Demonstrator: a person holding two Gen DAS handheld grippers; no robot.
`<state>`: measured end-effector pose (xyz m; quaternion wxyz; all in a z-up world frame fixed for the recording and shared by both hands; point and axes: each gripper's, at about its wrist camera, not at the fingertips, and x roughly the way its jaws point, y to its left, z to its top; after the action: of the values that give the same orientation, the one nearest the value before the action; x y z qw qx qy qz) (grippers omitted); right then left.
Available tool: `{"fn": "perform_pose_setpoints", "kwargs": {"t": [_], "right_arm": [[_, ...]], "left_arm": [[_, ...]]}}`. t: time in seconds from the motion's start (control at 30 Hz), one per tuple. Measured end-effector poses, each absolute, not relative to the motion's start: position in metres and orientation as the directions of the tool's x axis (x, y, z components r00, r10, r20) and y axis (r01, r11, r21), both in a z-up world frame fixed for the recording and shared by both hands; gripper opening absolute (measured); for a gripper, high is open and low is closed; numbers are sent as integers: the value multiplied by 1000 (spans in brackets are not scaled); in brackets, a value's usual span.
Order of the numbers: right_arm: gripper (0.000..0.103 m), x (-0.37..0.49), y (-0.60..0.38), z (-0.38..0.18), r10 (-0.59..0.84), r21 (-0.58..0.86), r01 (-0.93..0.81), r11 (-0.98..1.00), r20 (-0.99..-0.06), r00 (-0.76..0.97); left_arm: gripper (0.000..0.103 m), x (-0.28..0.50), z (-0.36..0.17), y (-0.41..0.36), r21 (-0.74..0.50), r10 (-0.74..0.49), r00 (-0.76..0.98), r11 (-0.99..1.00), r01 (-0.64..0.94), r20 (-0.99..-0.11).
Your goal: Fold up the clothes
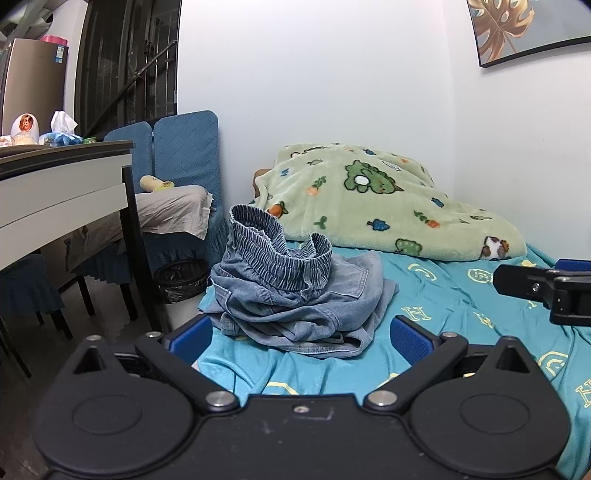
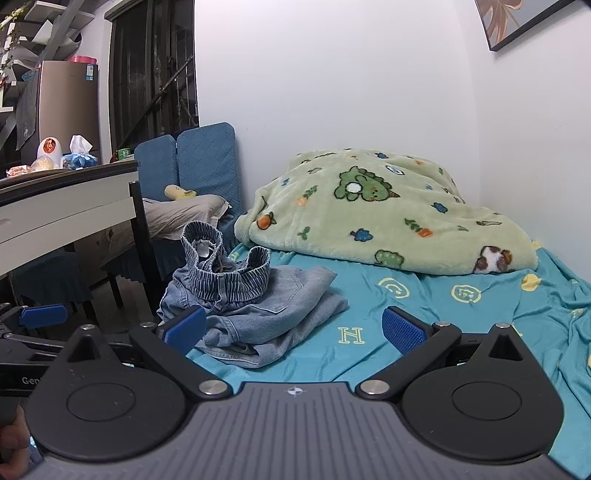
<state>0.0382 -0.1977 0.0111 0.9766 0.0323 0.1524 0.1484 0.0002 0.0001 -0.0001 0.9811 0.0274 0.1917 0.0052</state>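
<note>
Both tools spread wide and empty — left tool and right tool hovering just short of crumpled denim shorts, heaped near the edge of the turquoise bed sheet, green blanket behind

White walls meet in a corner behind the bed, w/ a blue sheet on it and a green fuzzy blanket piled at the far end. A leaf picture hangs top right. On the left: a desk, blue chairs, a dark window w/ bars, a black bin on the floor.
</note>
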Motion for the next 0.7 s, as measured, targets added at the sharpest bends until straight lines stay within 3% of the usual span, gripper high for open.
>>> {"fn": "perform_pose_setpoints", "kwargs": {"t": [0.7], "right_arm": [[103, 45, -195, 7, 308, 120, -285, 951, -299, 903]], "left_arm": [[103, 0, 0, 2, 36, 9, 928, 999, 4, -372]]}}
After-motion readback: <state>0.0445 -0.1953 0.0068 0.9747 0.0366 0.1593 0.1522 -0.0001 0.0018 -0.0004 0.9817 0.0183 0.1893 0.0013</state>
